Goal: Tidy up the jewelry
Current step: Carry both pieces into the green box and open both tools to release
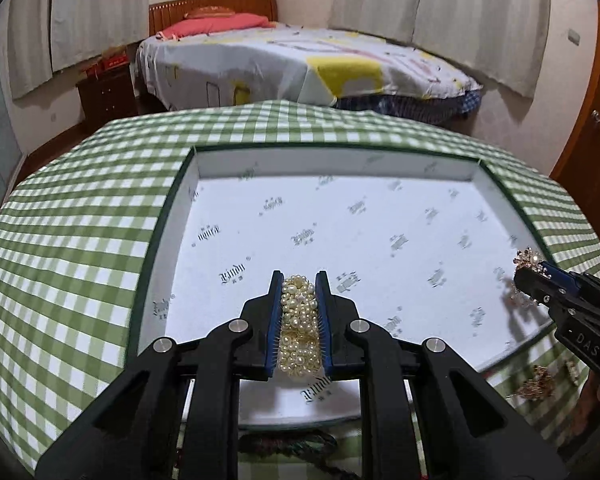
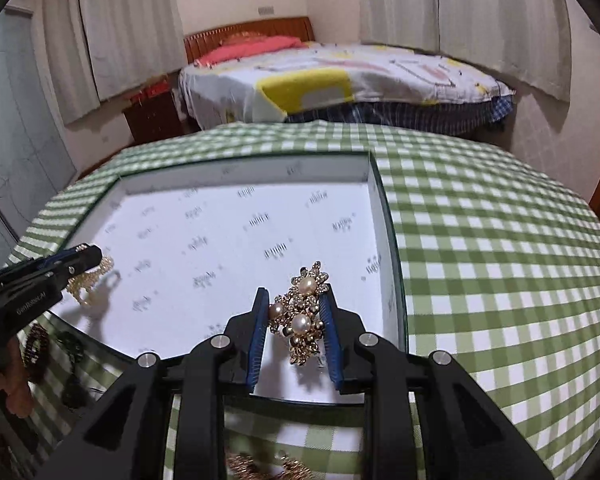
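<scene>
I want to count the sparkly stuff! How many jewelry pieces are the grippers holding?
2. A pearl bracelet sits in the left gripper, and a gold flower piece in the right gripper, both over the box. More jewelry lies half hidden on the table.

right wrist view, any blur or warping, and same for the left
Right wrist view: fisheye bends the checked tablecloth; gold brooch sharp, box print smeared. Left wrist view: same bending, pearl piece crisp, right gripper casts a shadow.

open white box floor point(image 1: 340, 216) ahead, low box walls point(image 1: 172, 216) around, loose jewelry point(image 2: 36, 346) beside near edge
</scene>
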`<move>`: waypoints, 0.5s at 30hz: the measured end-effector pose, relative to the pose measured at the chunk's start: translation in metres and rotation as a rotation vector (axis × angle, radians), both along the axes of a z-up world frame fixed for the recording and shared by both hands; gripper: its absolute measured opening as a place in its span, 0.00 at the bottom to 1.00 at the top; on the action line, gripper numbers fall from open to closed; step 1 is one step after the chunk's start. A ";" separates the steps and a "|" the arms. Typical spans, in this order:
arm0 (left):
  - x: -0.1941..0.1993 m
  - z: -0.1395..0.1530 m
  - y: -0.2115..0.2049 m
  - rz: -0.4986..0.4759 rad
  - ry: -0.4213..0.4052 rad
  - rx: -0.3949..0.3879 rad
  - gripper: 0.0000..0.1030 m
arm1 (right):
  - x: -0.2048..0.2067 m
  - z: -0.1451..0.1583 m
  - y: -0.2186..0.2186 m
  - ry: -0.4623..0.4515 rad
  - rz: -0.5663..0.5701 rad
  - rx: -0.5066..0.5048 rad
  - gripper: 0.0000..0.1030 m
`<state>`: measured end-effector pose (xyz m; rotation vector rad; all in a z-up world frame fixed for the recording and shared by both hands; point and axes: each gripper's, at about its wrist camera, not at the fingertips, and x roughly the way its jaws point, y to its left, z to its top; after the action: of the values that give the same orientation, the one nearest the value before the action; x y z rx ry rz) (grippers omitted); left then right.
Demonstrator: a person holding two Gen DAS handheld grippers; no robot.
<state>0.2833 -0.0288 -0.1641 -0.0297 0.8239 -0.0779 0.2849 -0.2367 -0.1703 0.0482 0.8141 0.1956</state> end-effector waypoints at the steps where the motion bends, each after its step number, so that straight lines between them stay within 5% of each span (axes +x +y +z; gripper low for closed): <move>1: 0.002 -0.003 0.000 0.000 0.008 0.003 0.16 | 0.001 -0.002 -0.001 0.009 0.000 0.001 0.26; 7: 0.010 -0.012 -0.003 0.003 0.032 0.010 0.19 | 0.004 -0.004 0.001 0.018 0.000 -0.013 0.26; 10: 0.012 -0.015 -0.005 0.007 0.033 0.023 0.31 | 0.005 -0.003 -0.001 0.016 0.000 -0.006 0.30; 12: 0.012 -0.016 -0.005 0.007 0.039 0.021 0.41 | 0.004 -0.001 -0.002 0.006 0.003 0.003 0.42; 15: 0.013 -0.017 -0.003 0.014 0.039 0.013 0.46 | 0.004 -0.002 -0.001 0.006 0.010 0.001 0.43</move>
<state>0.2962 -0.0318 -0.1815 -0.0247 0.8627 -0.0593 0.2888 -0.2379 -0.1727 0.0459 0.8208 0.2058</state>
